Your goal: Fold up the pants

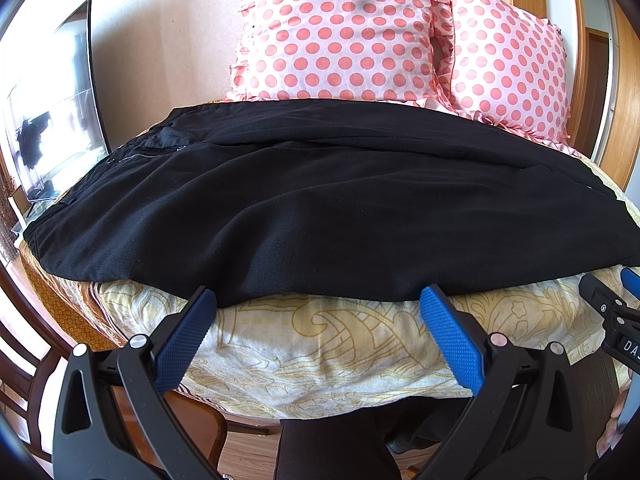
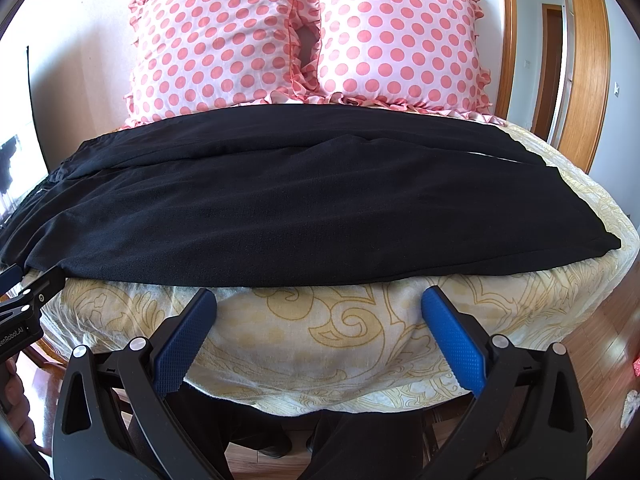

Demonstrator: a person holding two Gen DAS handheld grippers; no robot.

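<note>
Black pants (image 1: 320, 208) lie flat across a surface covered with a cream and yellow patterned cloth (image 1: 320, 344), waistband and zipper (image 1: 136, 156) at the left, leg ends at the right. They also show in the right wrist view (image 2: 304, 216). My left gripper (image 1: 318, 300) is open and empty, its blue pads just short of the pants' near edge. My right gripper (image 2: 319, 300) is open and empty, just in front of the near edge toward the leg end (image 2: 600, 236). Each gripper's tip shows at the edge of the other's view.
Two pink polka-dot pillows (image 1: 344, 36) (image 2: 400, 40) stand against the wall behind the pants. A monitor (image 1: 56, 100) stands at the far left. A wooden chair (image 1: 24, 360) is at the lower left, wood door frames (image 2: 584, 60) at the right. A person's dark legs (image 2: 360, 440) are below the cloth's edge.
</note>
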